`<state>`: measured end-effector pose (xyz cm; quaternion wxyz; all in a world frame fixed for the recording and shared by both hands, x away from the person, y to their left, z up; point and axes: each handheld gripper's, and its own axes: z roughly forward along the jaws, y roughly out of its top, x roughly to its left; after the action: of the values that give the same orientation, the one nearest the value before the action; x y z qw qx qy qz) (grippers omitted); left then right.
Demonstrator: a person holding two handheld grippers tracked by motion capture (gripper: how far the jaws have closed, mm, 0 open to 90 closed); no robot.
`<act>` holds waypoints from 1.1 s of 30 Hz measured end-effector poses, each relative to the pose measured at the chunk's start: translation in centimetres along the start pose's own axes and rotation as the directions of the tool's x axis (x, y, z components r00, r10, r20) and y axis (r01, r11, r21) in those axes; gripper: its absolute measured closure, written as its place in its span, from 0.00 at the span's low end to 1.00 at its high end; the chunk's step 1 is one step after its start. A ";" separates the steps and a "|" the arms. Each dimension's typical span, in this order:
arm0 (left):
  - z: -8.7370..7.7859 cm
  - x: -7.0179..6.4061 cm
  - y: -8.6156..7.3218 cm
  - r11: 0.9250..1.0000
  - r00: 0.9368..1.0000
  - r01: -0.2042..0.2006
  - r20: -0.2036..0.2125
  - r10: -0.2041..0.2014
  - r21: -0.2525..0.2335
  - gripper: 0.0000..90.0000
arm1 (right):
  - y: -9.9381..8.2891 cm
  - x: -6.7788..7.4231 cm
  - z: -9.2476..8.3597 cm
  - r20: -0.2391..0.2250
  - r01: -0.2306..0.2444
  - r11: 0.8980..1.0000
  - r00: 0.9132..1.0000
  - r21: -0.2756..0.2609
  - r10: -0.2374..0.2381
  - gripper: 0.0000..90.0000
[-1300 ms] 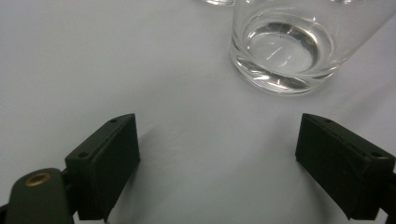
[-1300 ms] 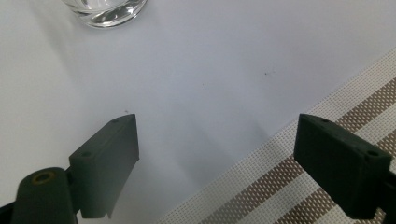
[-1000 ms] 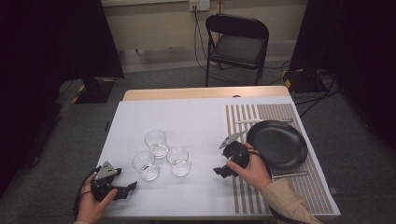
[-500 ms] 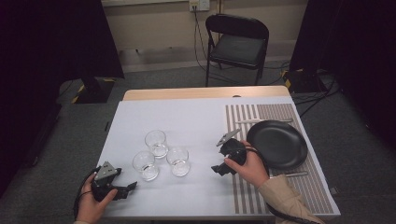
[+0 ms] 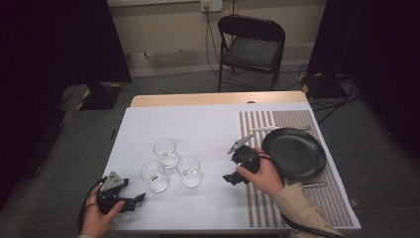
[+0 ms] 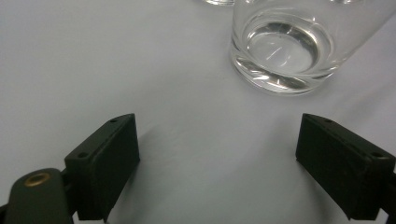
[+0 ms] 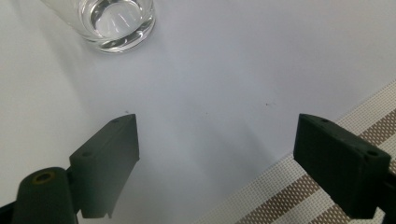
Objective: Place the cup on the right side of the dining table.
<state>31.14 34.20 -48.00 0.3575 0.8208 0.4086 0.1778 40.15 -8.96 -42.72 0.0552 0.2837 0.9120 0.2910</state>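
Observation:
Three empty clear glasses stand in a cluster on the white table cover: one at the back (image 5: 165,151), one front left (image 5: 154,174), one front right (image 5: 188,170). My left gripper (image 5: 132,193) rests near the table's front left corner, open, with nothing between its jaws. In the left gripper view (image 6: 219,163) the base of a glass (image 6: 285,51) stands just ahead and to the right. My right gripper (image 5: 232,166) hovers open to the right of the glasses. The right gripper view (image 7: 217,163) has a glass (image 7: 116,23) ahead at upper left.
A black plate (image 5: 294,153) lies on a striped placemat (image 5: 297,124) at the table's right, with a pale utensil (image 5: 270,129) behind it and another (image 5: 317,185) in front. The placemat's edge (image 7: 280,196) is near my right jaw. A black chair (image 5: 252,44) stands beyond the table.
My right gripper has drifted slightly left, from the plate towards the glasses. The left gripper and the glasses have not moved.

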 end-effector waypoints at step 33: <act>0.0 0.0 0.0 1.000 1.000 0.000 0.001 0.000 0.000 0.14 | 1.6 0.0 0.1 -0.009 0.007 1.000 1.000 0.016 -0.007 0.15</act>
<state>31.14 34.20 -48.01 0.3578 0.8208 0.4083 0.1775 40.95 -7.85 -41.87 0.0501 0.2798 0.9154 0.2849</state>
